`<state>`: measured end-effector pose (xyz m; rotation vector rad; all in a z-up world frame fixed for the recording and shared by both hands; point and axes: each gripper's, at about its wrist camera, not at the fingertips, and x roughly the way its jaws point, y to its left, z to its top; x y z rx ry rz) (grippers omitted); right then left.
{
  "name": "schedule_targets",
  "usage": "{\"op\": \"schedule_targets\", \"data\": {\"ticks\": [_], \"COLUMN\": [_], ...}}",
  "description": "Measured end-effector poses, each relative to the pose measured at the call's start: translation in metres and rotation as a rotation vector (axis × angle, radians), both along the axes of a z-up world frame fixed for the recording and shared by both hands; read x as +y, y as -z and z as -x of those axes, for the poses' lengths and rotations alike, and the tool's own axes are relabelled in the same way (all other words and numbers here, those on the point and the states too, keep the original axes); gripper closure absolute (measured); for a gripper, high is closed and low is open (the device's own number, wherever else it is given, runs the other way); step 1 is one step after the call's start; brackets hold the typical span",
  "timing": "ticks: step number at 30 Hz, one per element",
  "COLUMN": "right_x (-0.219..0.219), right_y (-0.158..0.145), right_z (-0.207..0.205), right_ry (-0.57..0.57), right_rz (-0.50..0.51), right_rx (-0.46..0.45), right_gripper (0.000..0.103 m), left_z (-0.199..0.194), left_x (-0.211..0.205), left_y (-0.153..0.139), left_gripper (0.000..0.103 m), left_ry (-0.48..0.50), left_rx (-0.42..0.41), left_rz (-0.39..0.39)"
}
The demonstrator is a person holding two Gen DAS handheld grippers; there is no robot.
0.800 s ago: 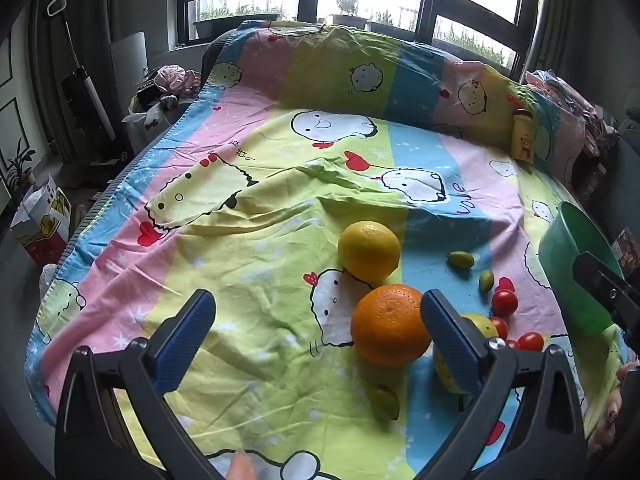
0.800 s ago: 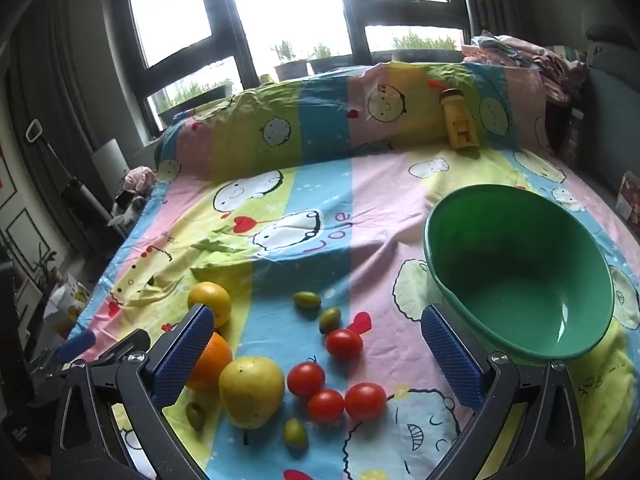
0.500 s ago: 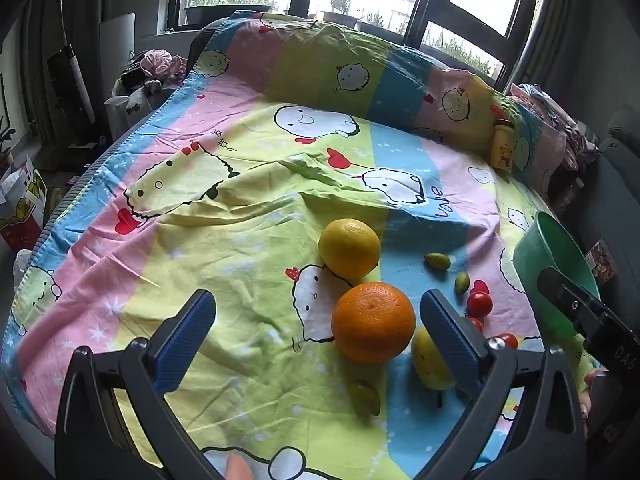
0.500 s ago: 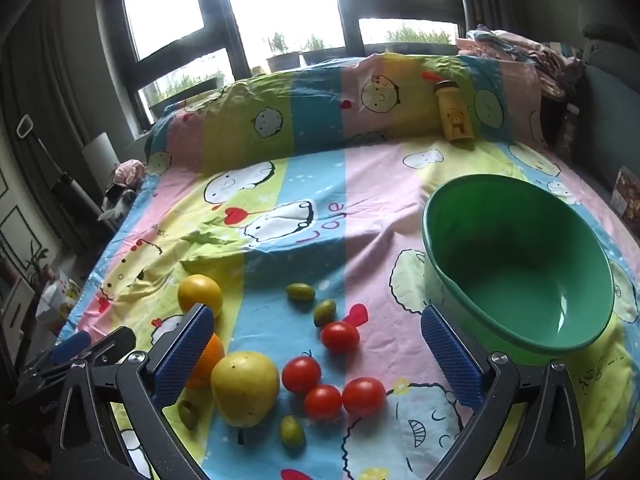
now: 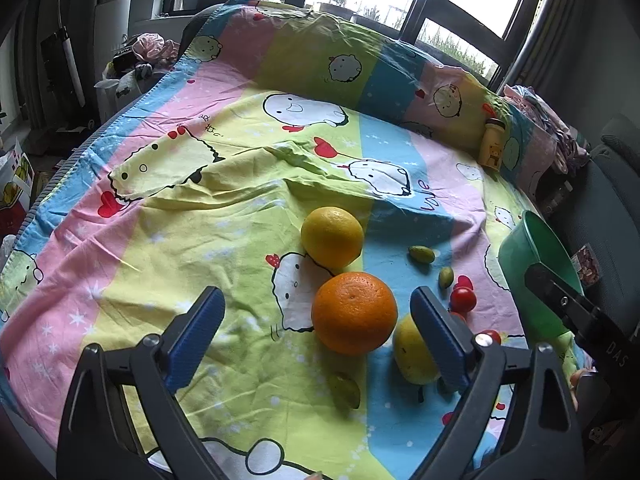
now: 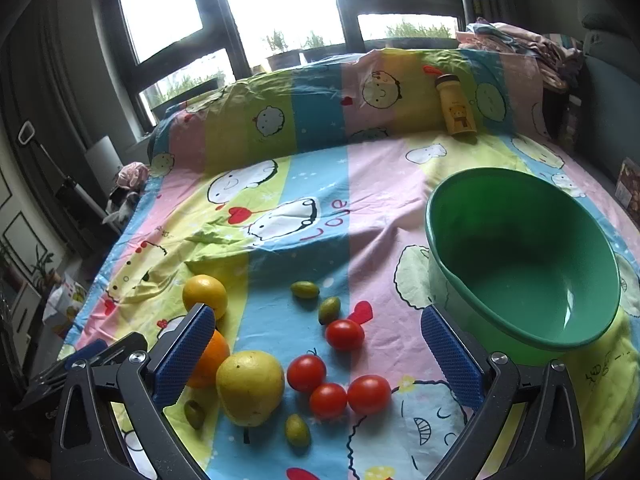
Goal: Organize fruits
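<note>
Right wrist view: cartoon-print sheet (image 6: 280, 184) covers the whole bed, fruit scattered on it. Green bowl (image 6: 520, 200) sits upright w/ nothing in it, just beyond the right claw's right finger, partly behind it. Right claw (image 6: 316, 352) spread wide, nothing gripped; it hangs over the fruit cluster. Yellow pear-like fruit (image 6: 250, 386) lies btwn its fingers, nearer the left one, not touched. Orange (image 6: 210, 358) mostly hidden behind that left finger, touching the yellow fruit. Yellow citrus (image 6: 205, 295) further back, just past the left fingertip. Four tomatoes (image 6: 306, 372) lie btwn the fingers, three bunched together, one apart toward the bowl. Small green fruits (image 6: 305, 289) dotted around, two beyond the tomatoes, two near the yellow fruit.

Left wrist view: left claw (image 5: 316, 320) also wide open, empty. Orange (image 5: 354, 312) sits btwn its fingers, closer to the right one, no contact. Yellow bottle (image 5: 492, 142) stands far back against the bolster.
</note>
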<state>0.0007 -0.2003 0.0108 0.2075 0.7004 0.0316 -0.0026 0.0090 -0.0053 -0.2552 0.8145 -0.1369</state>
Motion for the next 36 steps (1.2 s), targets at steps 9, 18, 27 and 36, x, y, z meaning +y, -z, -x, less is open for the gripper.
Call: {"op": "schedule_targets", "data": {"ticks": [9, 18, 27, 36], "right_x": [0.000, 0.000, 0.000, -0.003], "right_y": [0.002, 0.005, 0.005, 0.006], "right_z": [-0.001, -0.003, -0.004, -0.006], "right_ry": [0.003, 0.014, 0.011, 0.004], "right_rz": [-0.002, -0.029, -0.068, -0.109], "right_rx": [0.012, 0.027, 0.056, 0.076], "right_gripper": [0.000, 0.000, 0.000, 0.000], "left_z": [0.001, -0.001, 0.000, 0.000], "left_x": [-0.005, -0.008, -0.011, -0.012], "left_y": [0.000, 0.002, 0.002, 0.002], "left_gripper": [0.011, 0.011, 0.011, 0.011], "left_ry": [0.012, 0.019, 0.028, 0.039], "left_rx": [-0.003, -0.004, -0.011, -0.011], "left_rz": [-0.020, -0.023, -0.016, 0.003]}}
